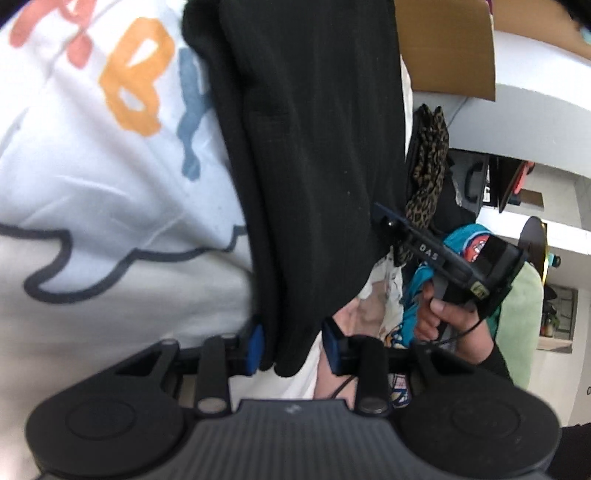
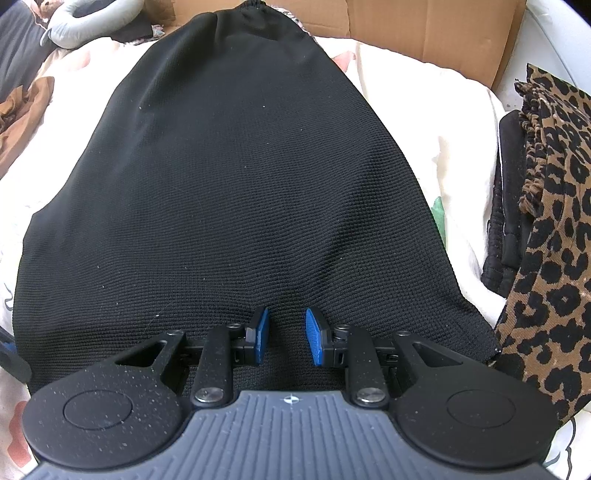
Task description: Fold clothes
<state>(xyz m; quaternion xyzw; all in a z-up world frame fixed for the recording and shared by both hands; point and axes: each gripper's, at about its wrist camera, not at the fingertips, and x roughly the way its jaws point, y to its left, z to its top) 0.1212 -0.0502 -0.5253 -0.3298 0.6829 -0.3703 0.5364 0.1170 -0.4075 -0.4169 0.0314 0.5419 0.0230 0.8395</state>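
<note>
One black knit garment is the thing being folded here, spread flat on a white printed sheet with its narrow gathered end up by a cardboard box. Two grippers in play. The right gripper points down at the garment's near hem, its two blue pads a small gap apart with black cloth right under them; looks like they're just resting there, not pinching, though I can't be sure a fold isn't caught. From the left camera, the left gripper has the garment's corner hanging between its two blue pads, which stand apart on either side of the cloth with visible slack, so not clamped. That view is blurry, so take it loosely. It also shows a hand wrapped round the right gripper's handle. Off to the side there's one stack of two folded pieces: a leopard-print one on top of a black one. One grey neck pillow sits at the far left corner.
</note>
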